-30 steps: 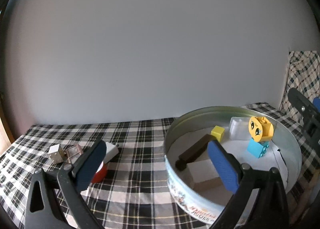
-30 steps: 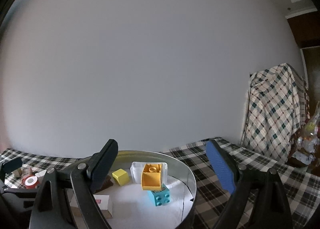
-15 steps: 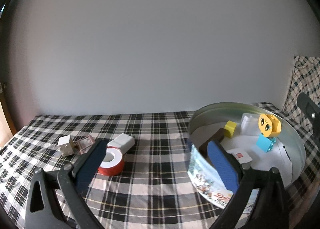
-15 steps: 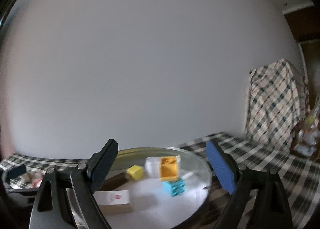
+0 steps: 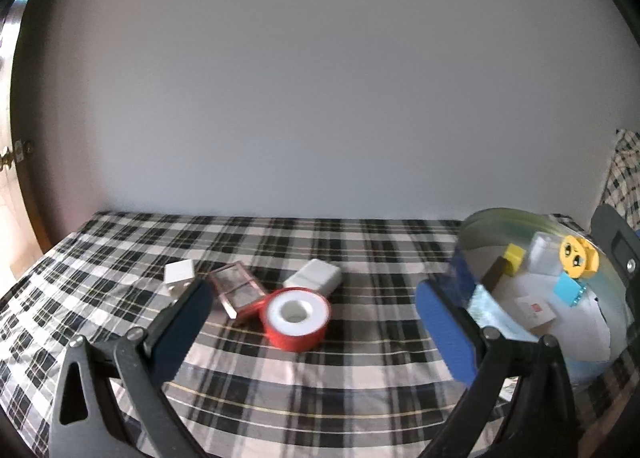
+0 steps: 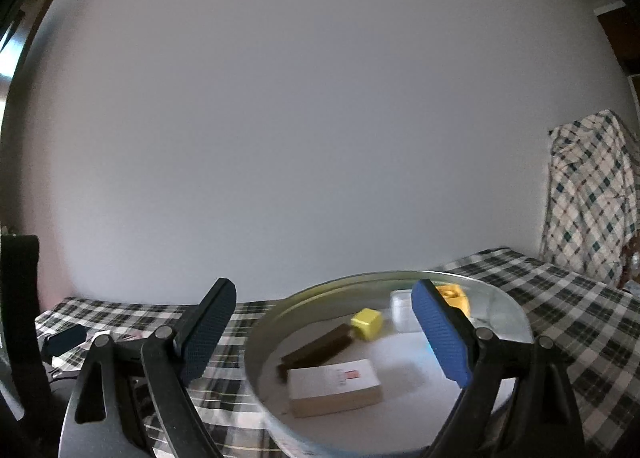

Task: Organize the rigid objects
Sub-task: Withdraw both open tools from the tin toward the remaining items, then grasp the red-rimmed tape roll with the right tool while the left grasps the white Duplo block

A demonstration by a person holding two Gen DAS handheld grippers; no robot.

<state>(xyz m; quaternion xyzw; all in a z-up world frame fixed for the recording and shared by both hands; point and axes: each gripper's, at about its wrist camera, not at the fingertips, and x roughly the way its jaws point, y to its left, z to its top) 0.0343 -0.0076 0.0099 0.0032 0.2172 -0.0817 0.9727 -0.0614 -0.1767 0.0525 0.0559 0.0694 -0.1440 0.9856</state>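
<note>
Red tape roll (image 5: 296,318), white core, flat

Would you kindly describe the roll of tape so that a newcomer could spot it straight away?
Look at the checked cloth left of the round tin, where four small things lie in a cluster. The tape is the nearest of them, in front of the white block. It alone is round: a red ring with a white core, among boxy neighbours.
</note>
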